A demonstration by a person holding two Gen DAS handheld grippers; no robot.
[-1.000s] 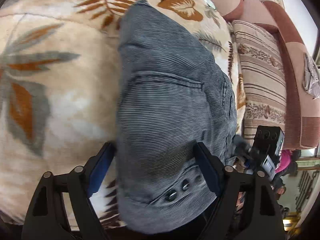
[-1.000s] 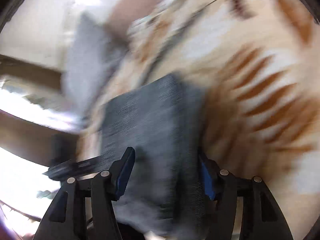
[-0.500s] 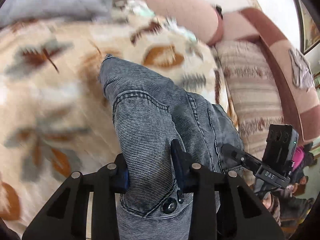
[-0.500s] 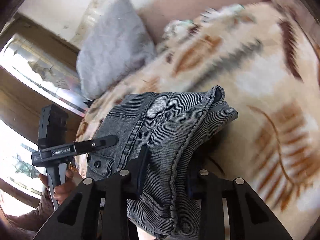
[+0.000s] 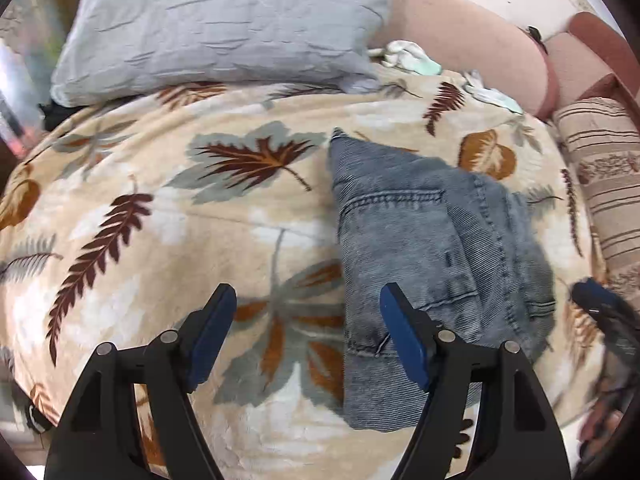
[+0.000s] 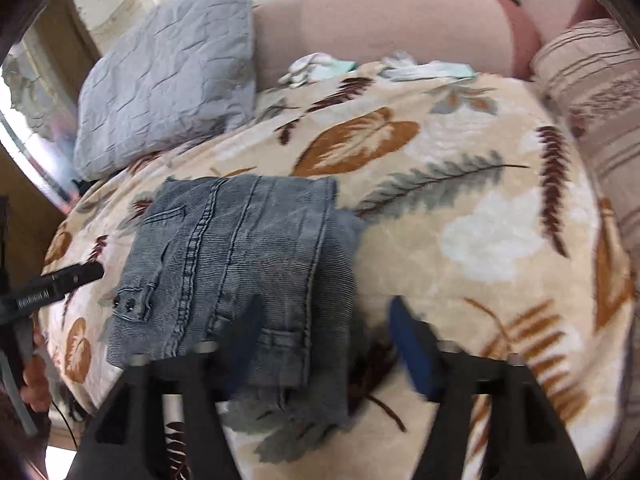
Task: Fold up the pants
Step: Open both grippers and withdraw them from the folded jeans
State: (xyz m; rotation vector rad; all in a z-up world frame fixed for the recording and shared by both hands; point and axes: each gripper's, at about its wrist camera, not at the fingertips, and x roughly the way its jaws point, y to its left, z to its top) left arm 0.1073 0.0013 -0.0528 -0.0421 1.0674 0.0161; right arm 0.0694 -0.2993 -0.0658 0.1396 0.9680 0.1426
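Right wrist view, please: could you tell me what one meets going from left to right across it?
Left gripper → grey pillow → folded pants → leaf-patterned blanket → striped cushion.

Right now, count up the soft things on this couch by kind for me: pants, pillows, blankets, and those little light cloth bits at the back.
Pants: 1, the folded grey denim pants
Pillows: 2, the grey pillow and the striped pillow
Blankets: 1, the leaf-print blanket
Small light cloths: 2, the left cloth and the right cloth
Total: 6
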